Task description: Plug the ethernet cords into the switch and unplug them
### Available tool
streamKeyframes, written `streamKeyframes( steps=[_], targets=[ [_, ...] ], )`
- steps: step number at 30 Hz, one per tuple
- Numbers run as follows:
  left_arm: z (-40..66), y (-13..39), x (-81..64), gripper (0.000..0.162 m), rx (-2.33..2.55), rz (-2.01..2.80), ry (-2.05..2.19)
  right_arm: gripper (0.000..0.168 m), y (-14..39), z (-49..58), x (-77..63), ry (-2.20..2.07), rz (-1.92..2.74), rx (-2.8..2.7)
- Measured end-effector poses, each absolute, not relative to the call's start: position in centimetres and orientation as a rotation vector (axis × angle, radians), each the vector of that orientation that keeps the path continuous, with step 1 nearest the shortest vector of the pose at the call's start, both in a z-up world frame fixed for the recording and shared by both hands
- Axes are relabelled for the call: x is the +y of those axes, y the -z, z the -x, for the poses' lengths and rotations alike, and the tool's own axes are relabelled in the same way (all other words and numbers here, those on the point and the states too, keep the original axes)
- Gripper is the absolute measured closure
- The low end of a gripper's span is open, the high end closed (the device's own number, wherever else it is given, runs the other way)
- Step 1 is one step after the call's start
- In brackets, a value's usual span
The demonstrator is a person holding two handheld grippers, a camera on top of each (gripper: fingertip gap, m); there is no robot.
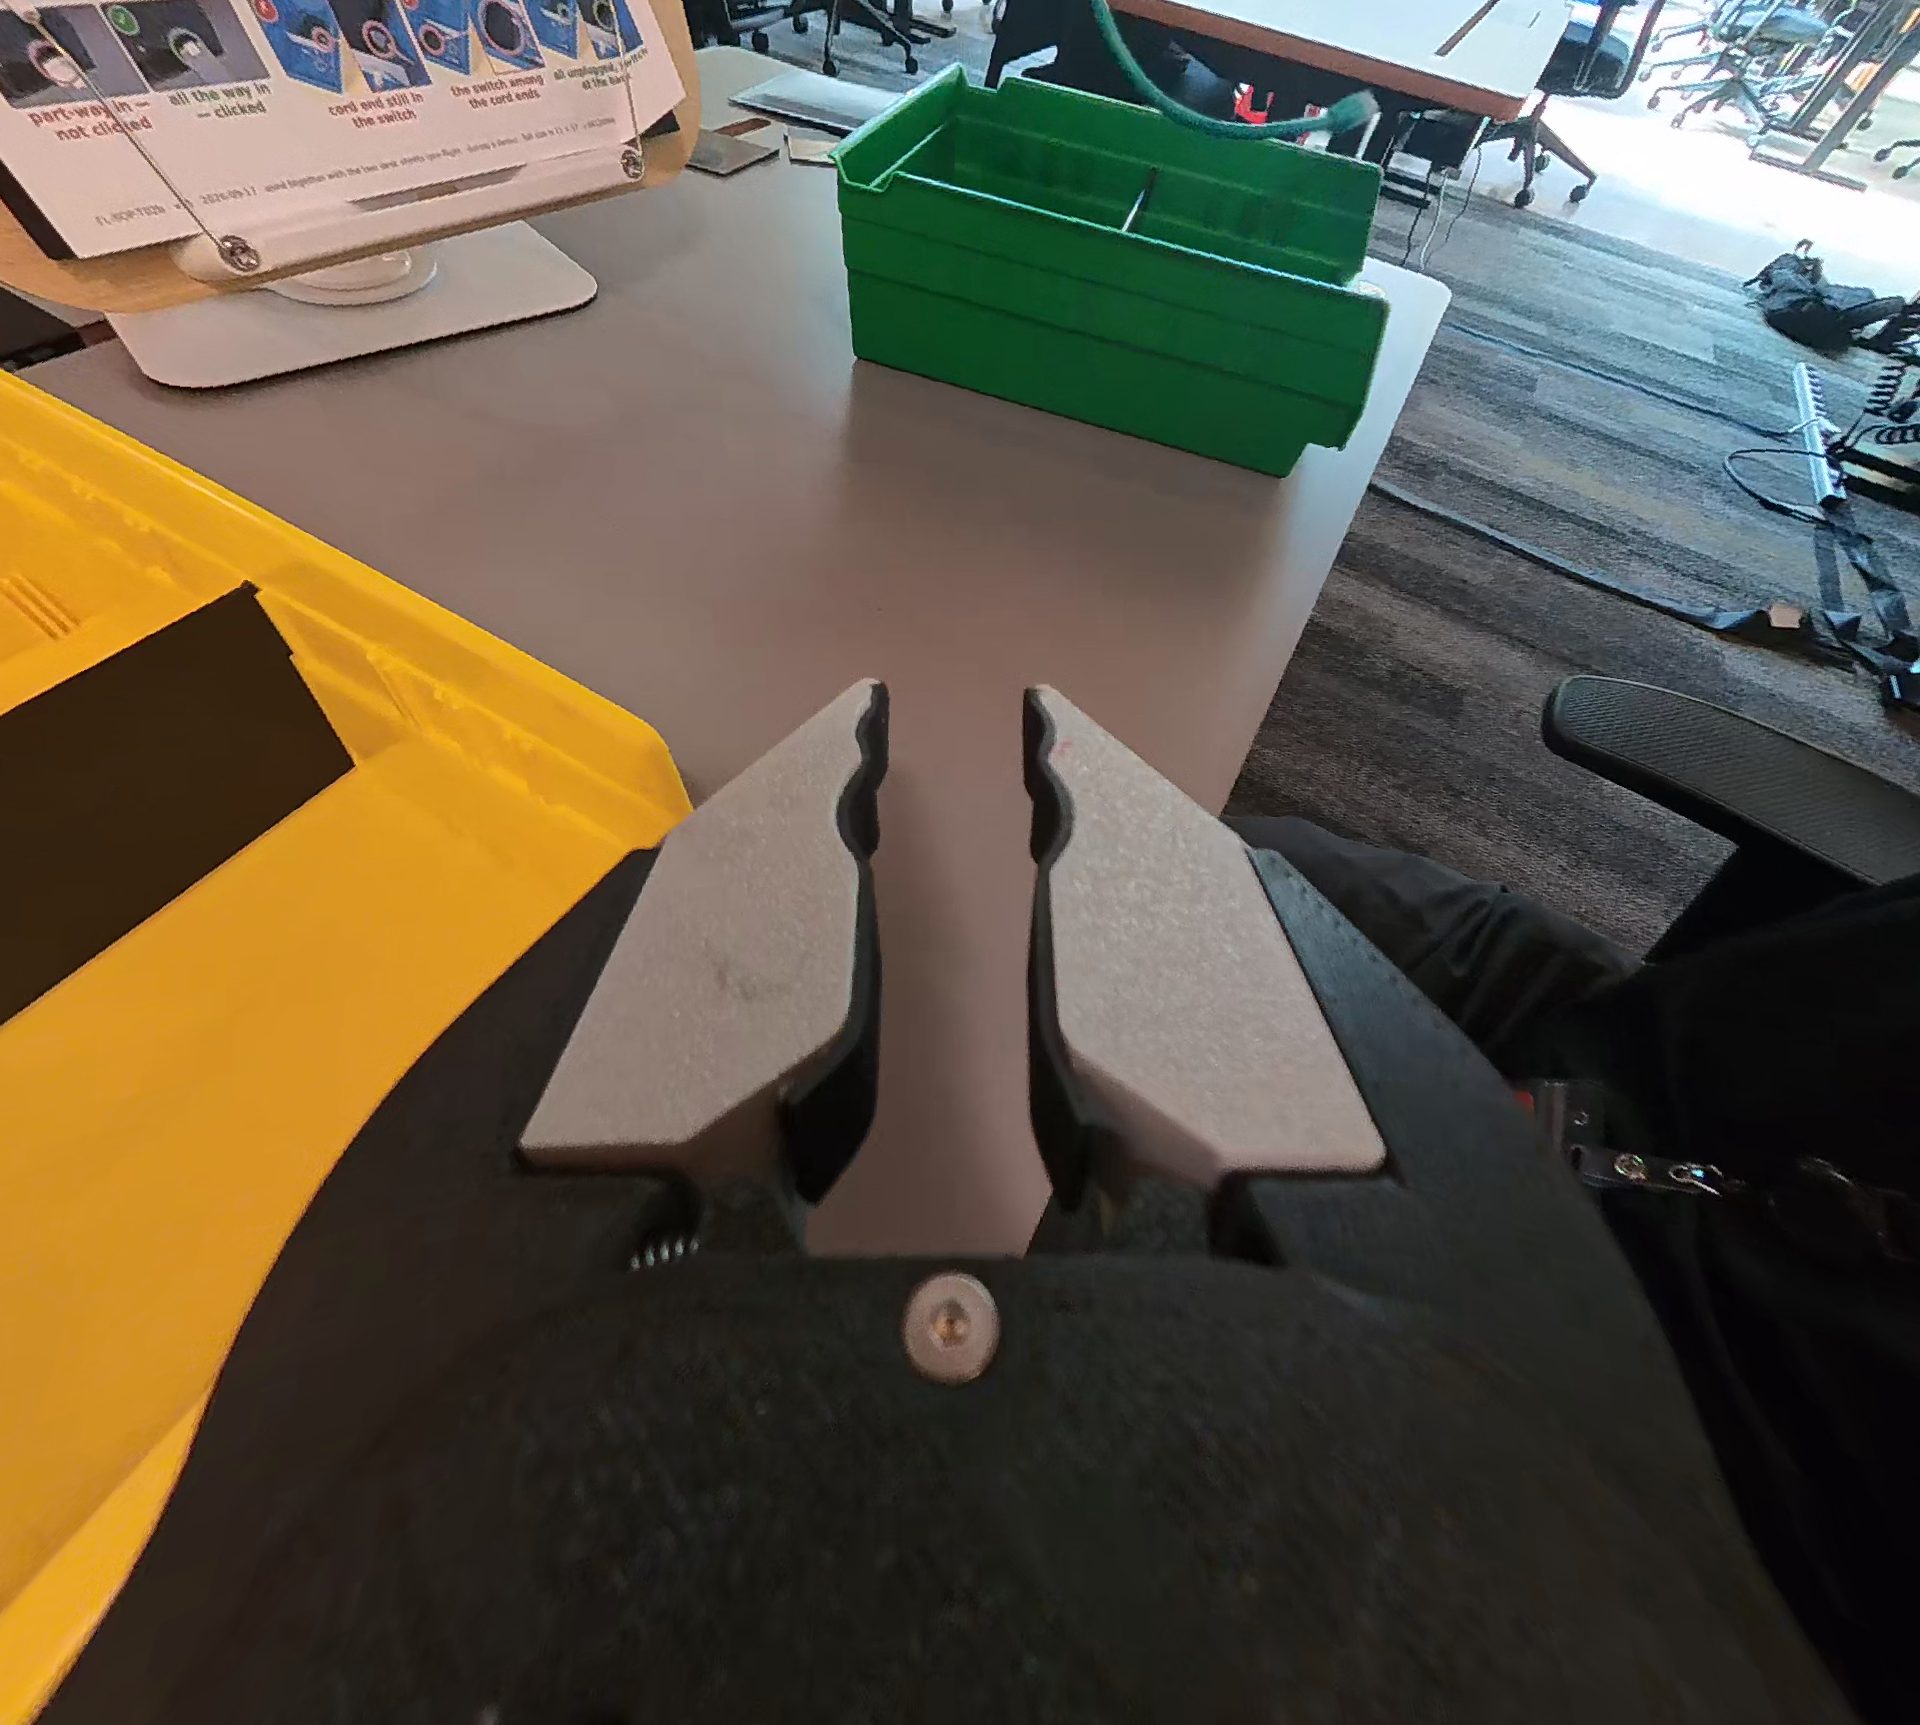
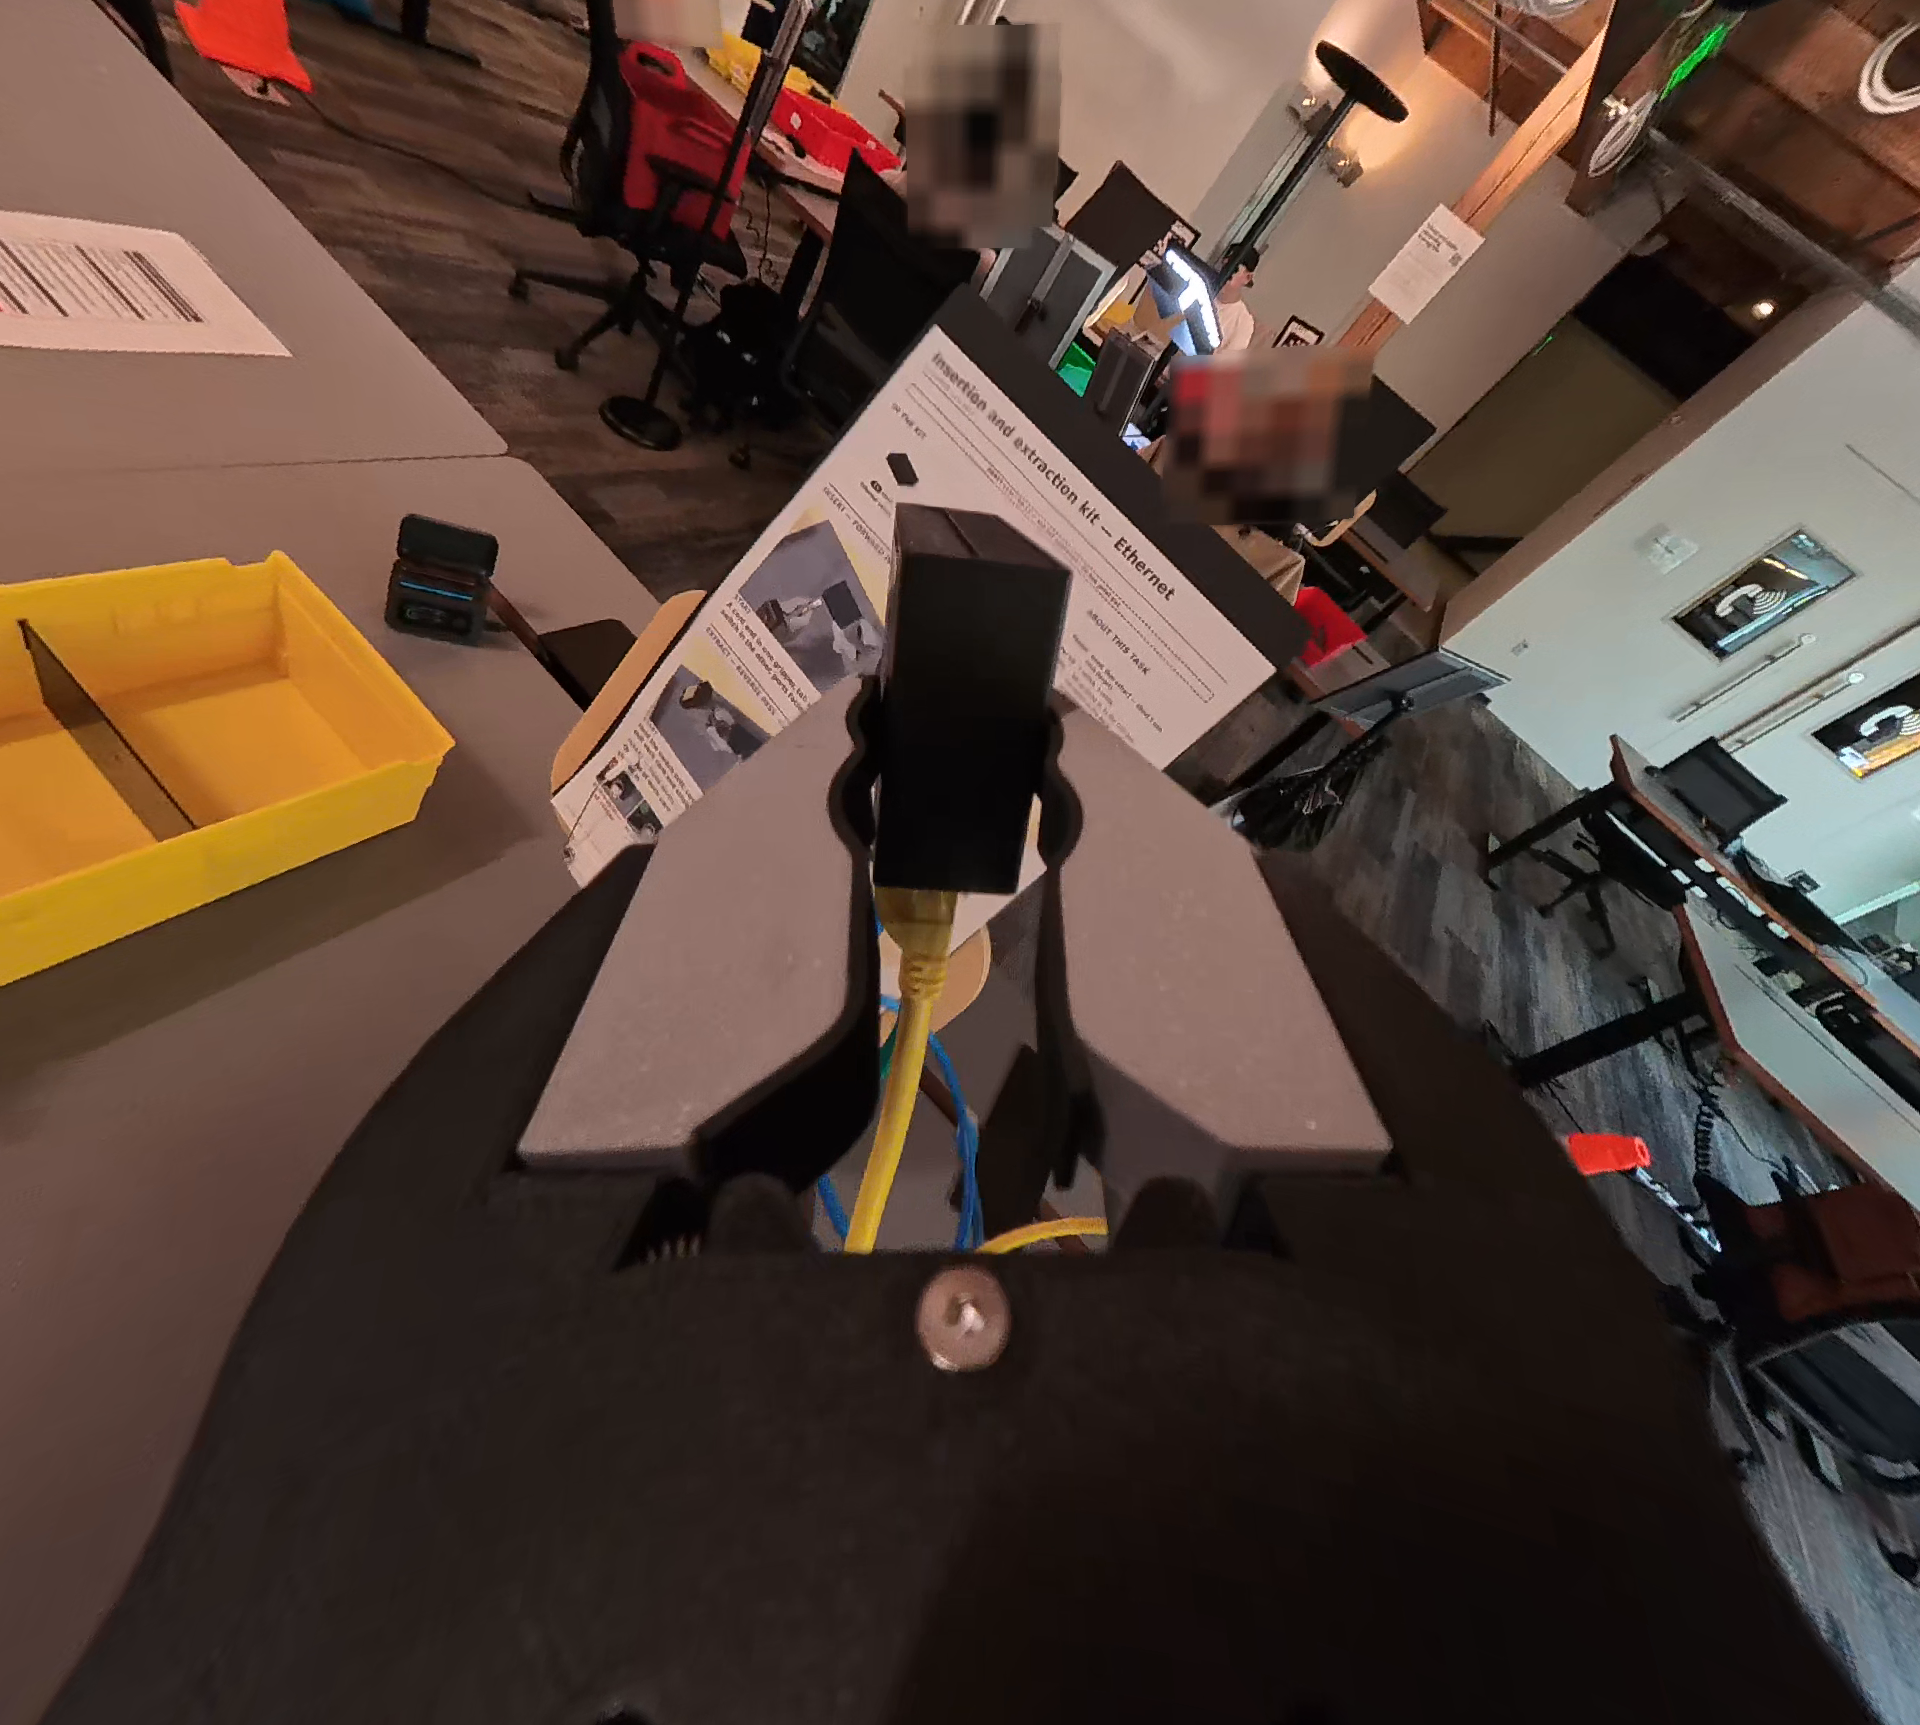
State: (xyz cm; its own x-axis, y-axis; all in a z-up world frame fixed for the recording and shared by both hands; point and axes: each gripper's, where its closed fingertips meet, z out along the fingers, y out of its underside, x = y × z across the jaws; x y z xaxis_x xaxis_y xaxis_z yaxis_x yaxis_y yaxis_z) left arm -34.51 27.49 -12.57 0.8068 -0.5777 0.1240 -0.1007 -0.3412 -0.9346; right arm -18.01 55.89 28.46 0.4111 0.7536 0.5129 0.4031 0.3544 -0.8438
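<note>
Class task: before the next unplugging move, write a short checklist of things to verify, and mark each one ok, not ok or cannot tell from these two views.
1. Right gripper shut on the black switch: ok.
2. Yellow cord seated in the switch: ok.
3. Blue cord plugged in: cannot tell.
4. Left gripper open and empty: ok.
5. Left gripper near the yellow cord: not ok, it hangs over the table.
6. Green bin empty: ok.

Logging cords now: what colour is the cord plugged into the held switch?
Yellow cord, clearest in the right wrist view.
</note>
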Motion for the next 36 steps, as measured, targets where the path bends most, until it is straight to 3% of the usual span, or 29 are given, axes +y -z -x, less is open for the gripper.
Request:
streamKeyframes(
  steps=[5,14,30,36],
  targets=[
    [34.5,13.3,27.7,0.139,0.522,1.902,0.52,0.143,-28.4,18.1,58.0,-0.305,1.319,-1.168],
    [35.3,13.9,28.5,0.139,0.467,1.907,0.592,0.143,-33.9,17.5,56.7,-0.386,1.263,-1.106],
    [34.6,12.3,27.8,0.138,0.465,1.853,0.672,0.143,-30.8,16.9,65.7,-0.375,1.389,-0.928],
    [34.6,12.7,27.9,0.138,0.48,1.875,0.64,0.143,-32.1,16.7,65.3,-0.391,1.342,-0.885]
  ],
)
